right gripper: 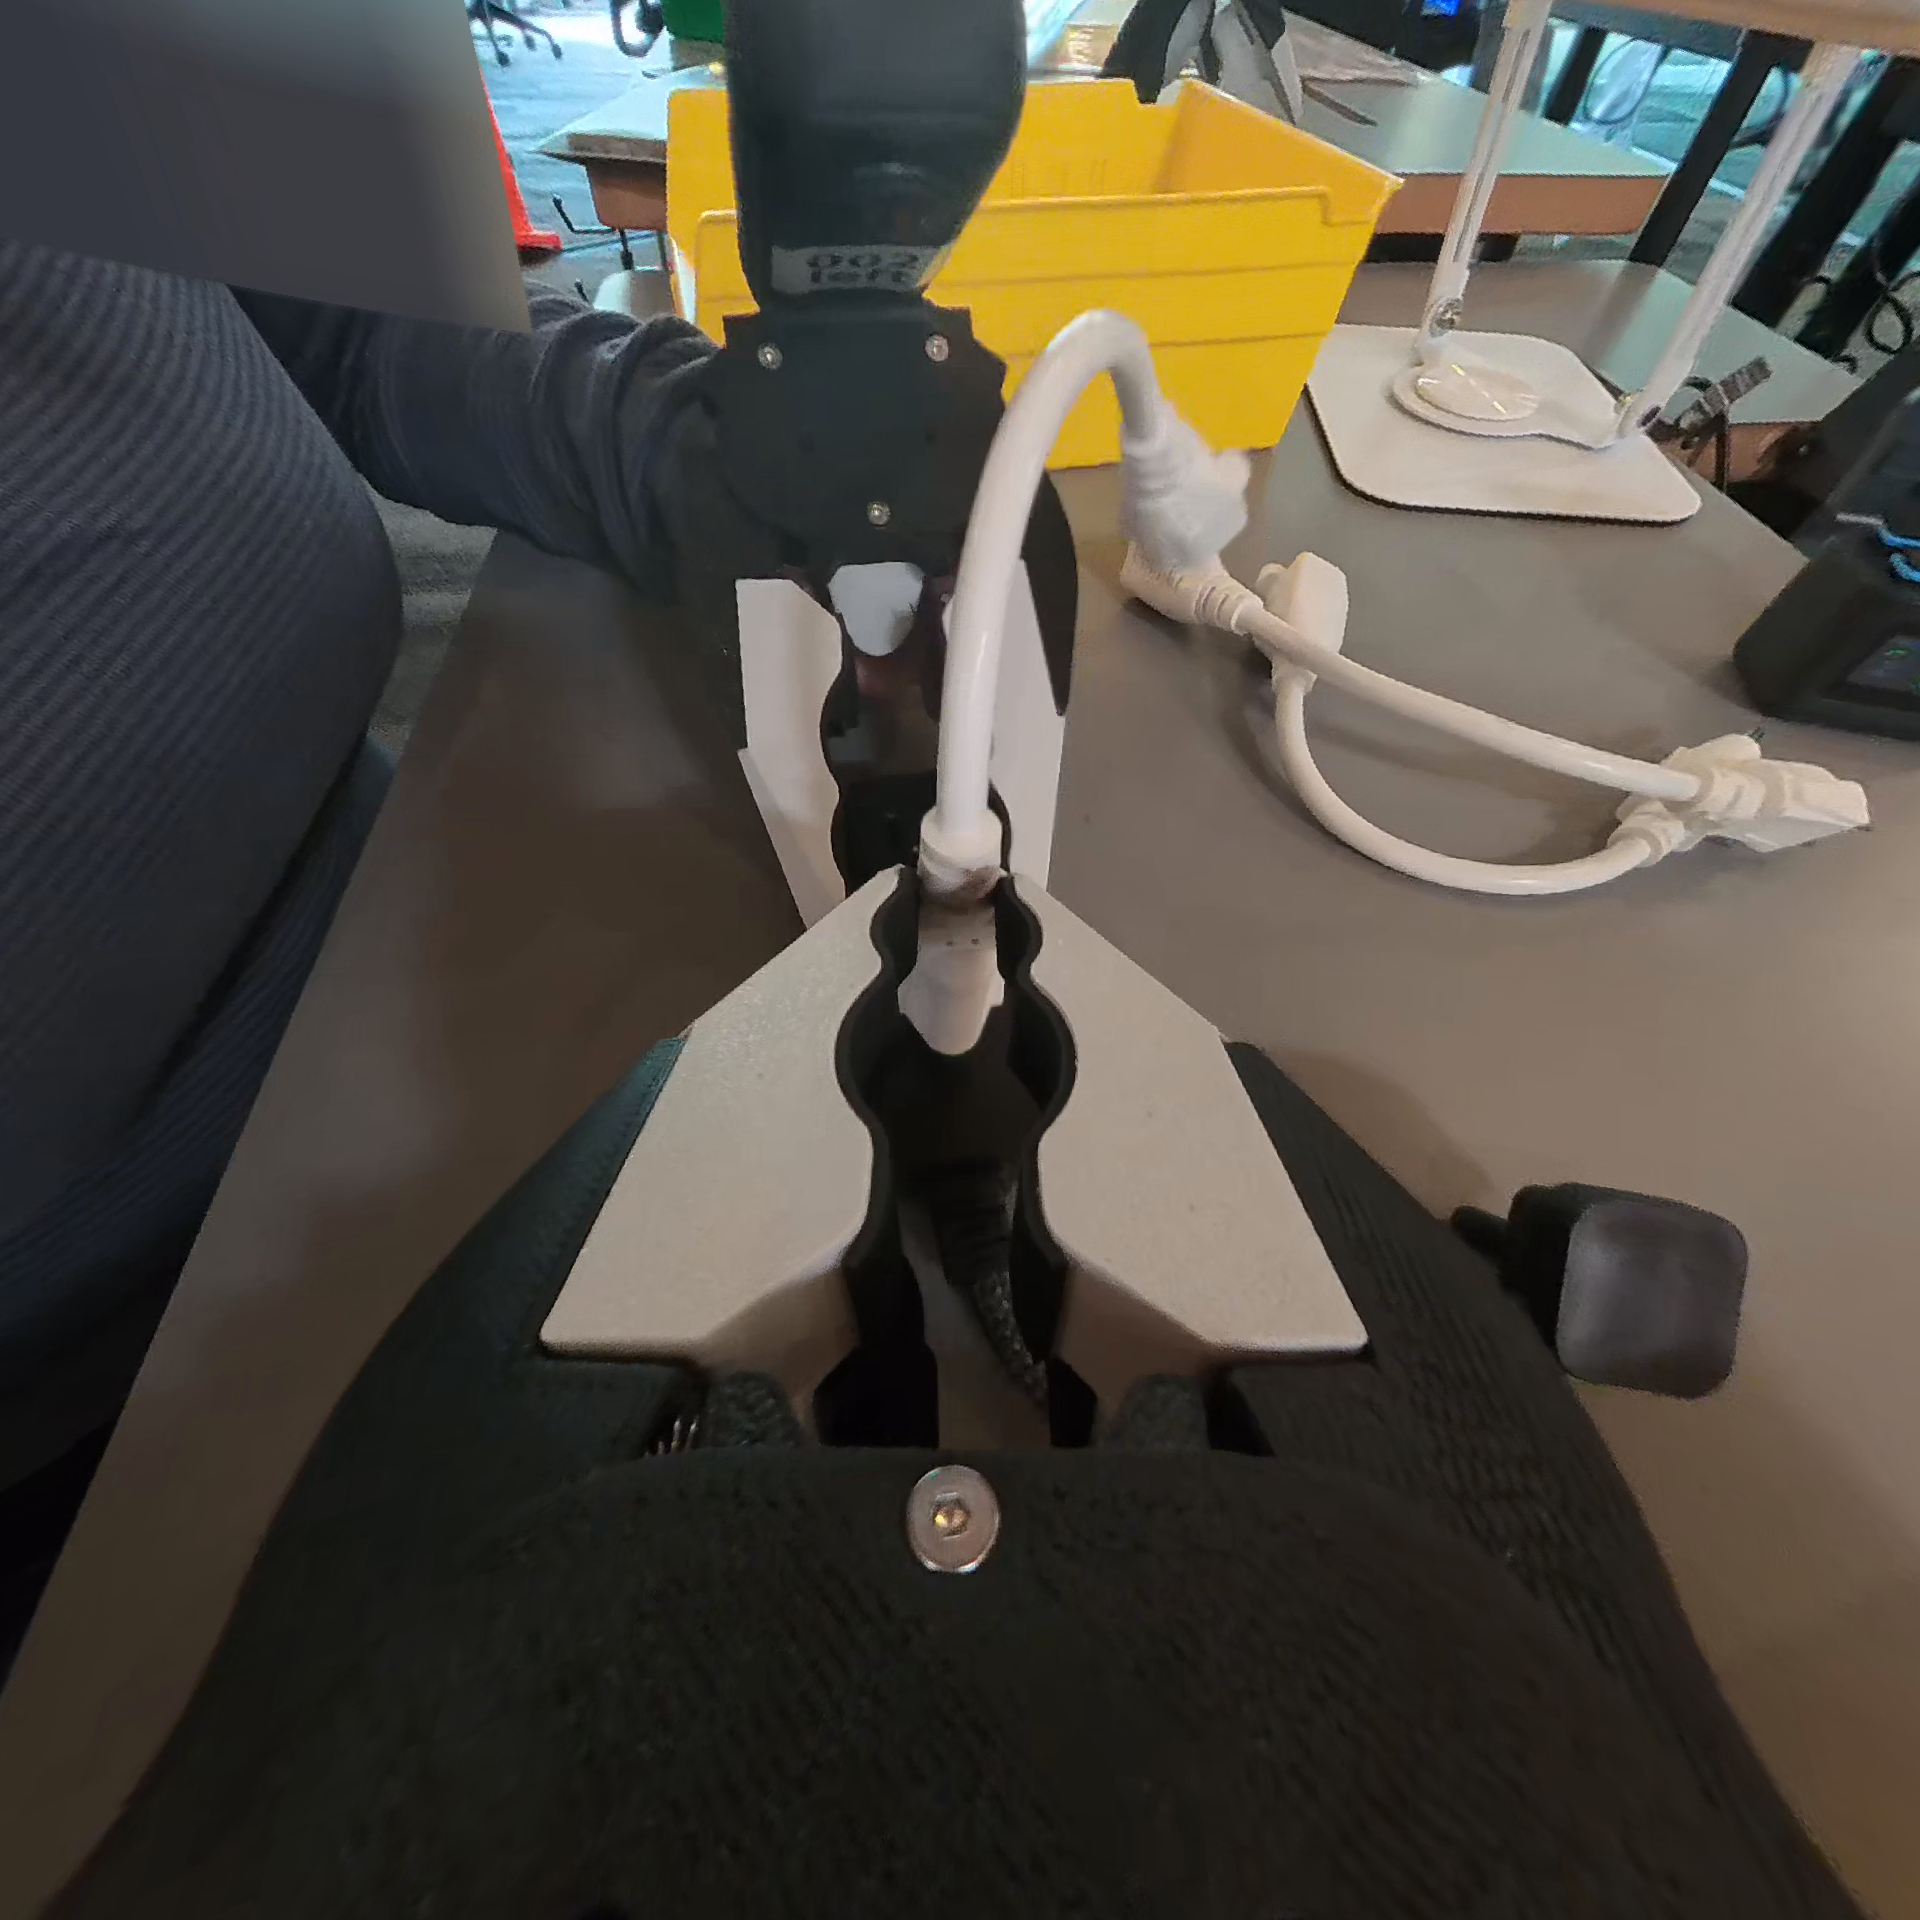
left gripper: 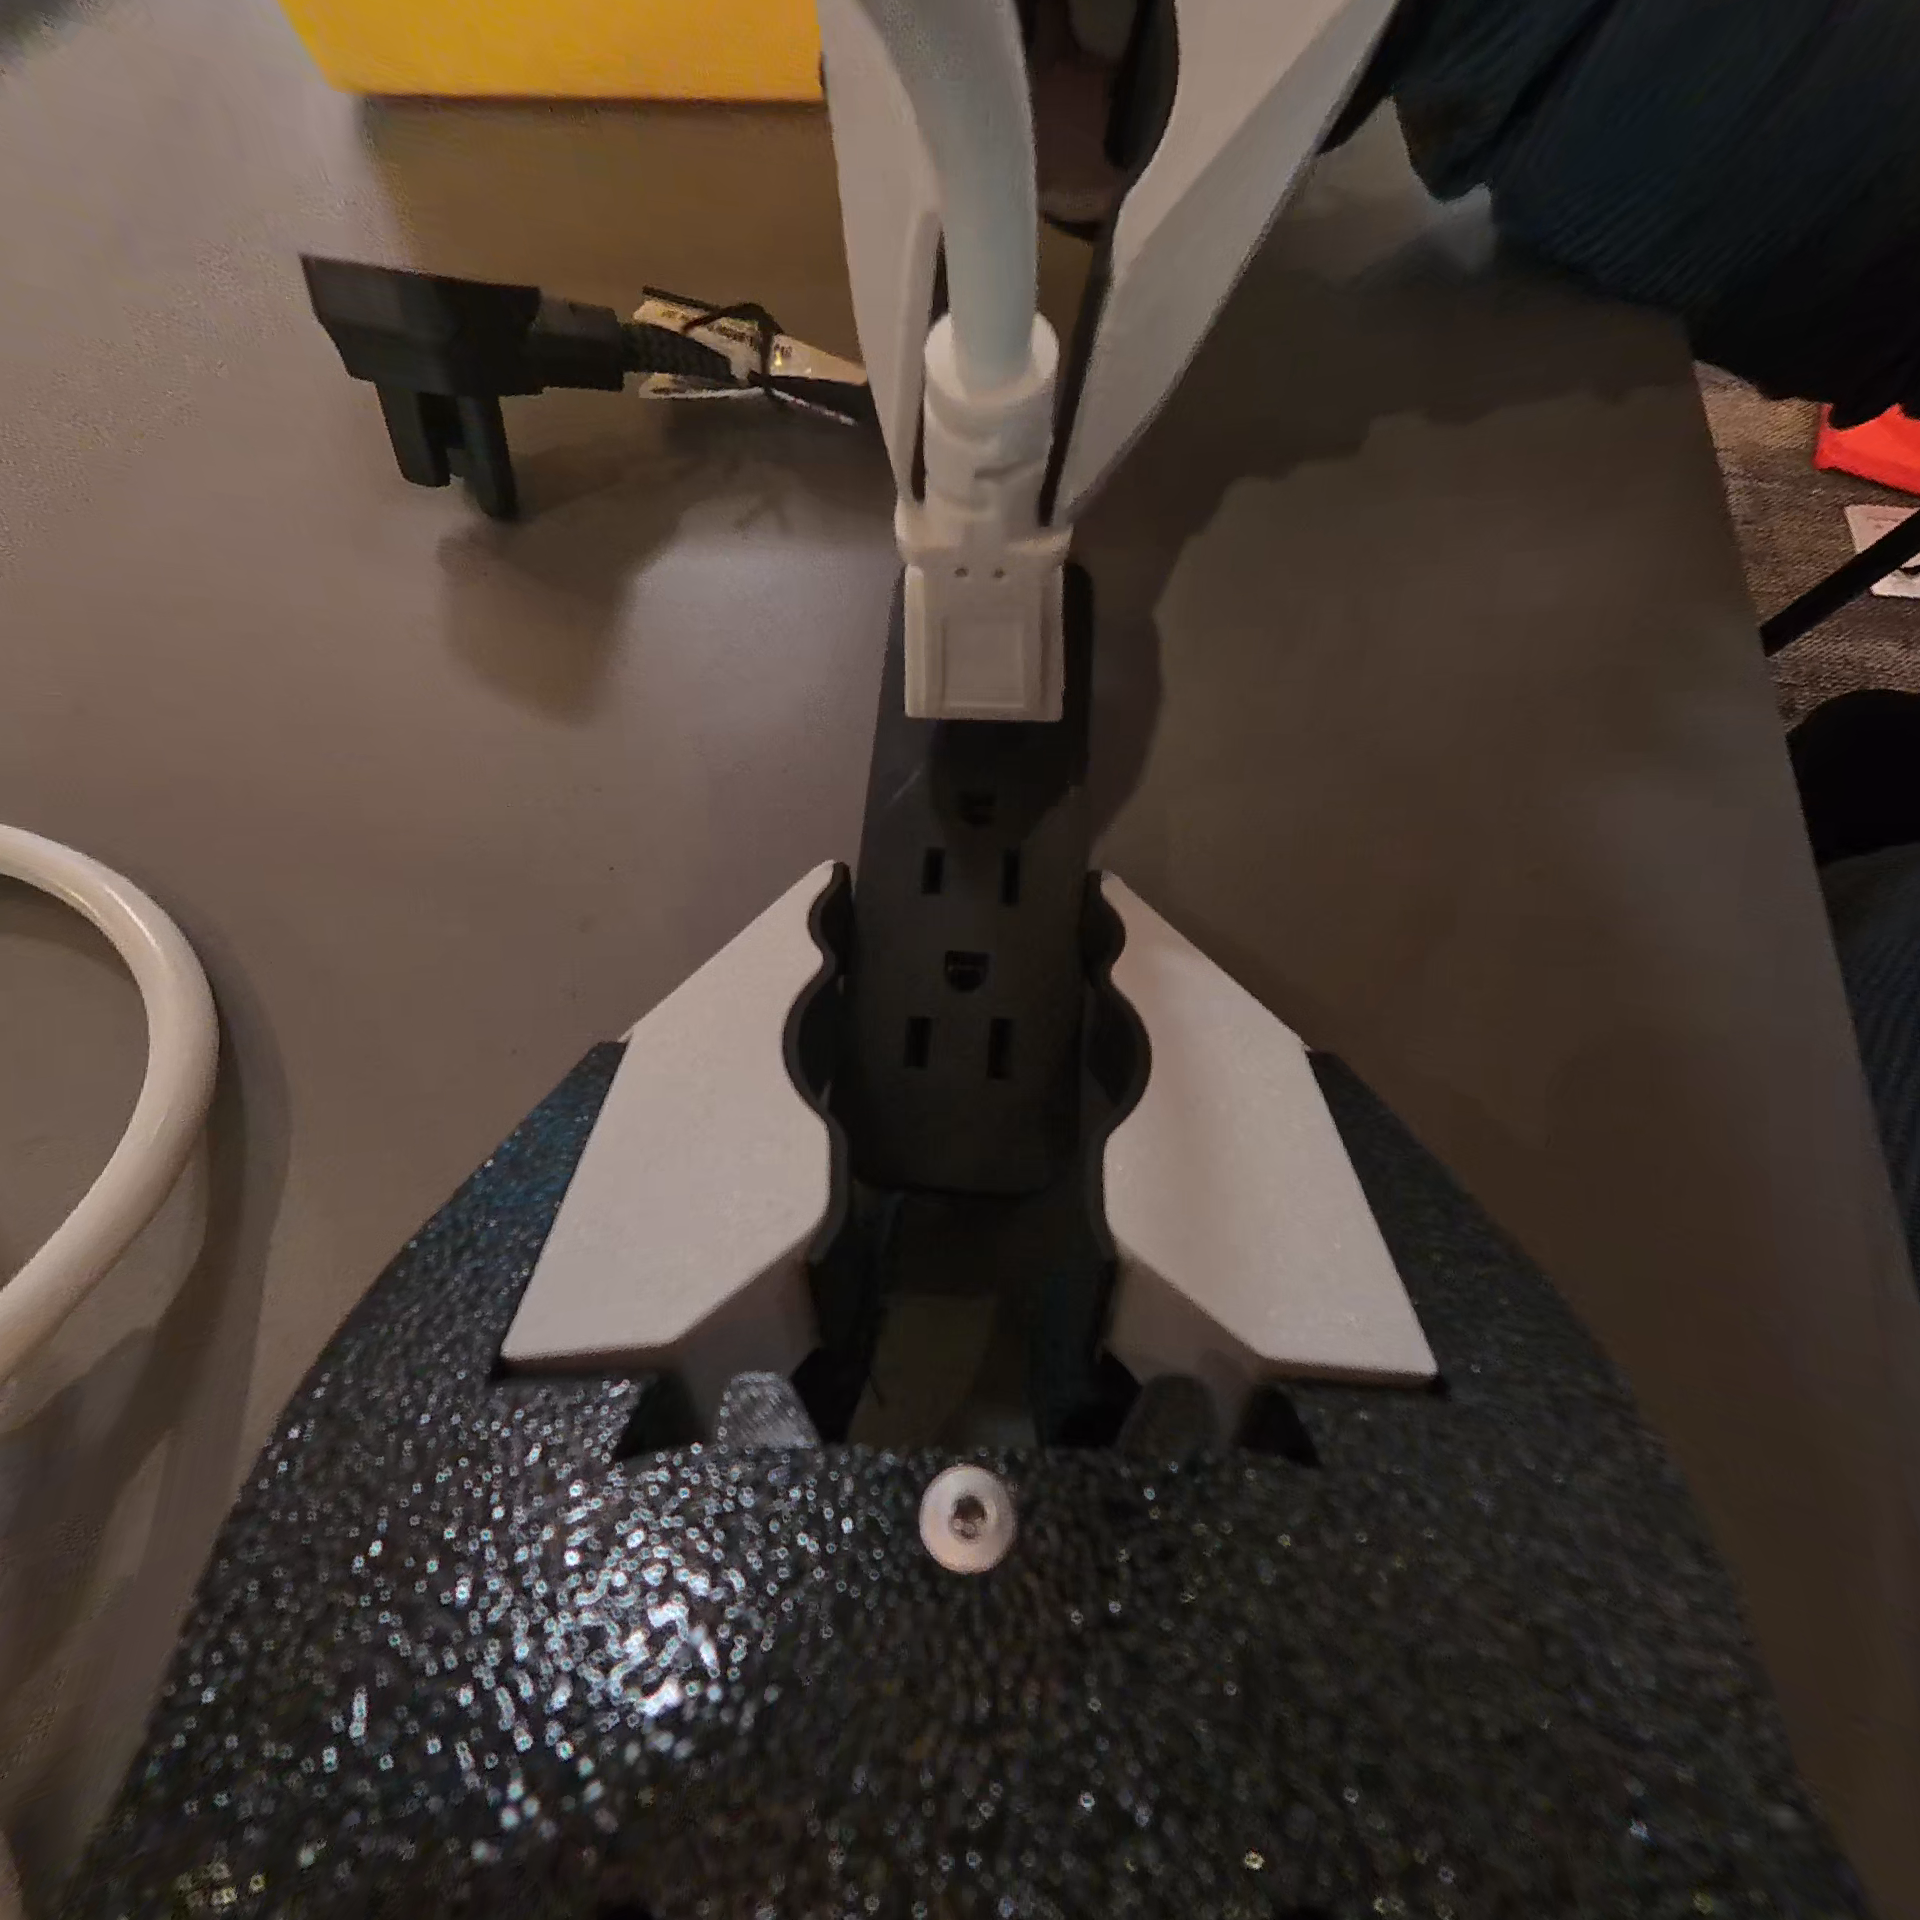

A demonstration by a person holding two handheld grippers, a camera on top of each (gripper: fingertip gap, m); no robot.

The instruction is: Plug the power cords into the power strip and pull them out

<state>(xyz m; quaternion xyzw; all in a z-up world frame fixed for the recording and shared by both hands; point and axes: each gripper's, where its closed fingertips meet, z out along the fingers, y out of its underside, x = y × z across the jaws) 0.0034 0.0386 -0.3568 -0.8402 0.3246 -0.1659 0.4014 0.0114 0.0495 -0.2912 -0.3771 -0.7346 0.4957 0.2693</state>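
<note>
**Two tongs at the strip: one steadies, one works the plug.**
My left tongs [left gripper: 961, 1013] pinch the black strip [left gripper: 971, 935] on the grey surface [left gripper: 1403, 831]; my right tongs [right gripper: 961, 904] pinch the white plug [left gripper: 982, 634] seated at the strip's far end. The plug looks rigid and light, its cord [right gripper: 971, 623] springy, so I judge the plug body the place to grip, not the cord.

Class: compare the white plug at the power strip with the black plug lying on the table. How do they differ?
The white plug stands at the black power strip, clamped by the right gripper; the black plug lies loose on the table, prongs exposed. Colours differ. Both have cords attached.
</note>
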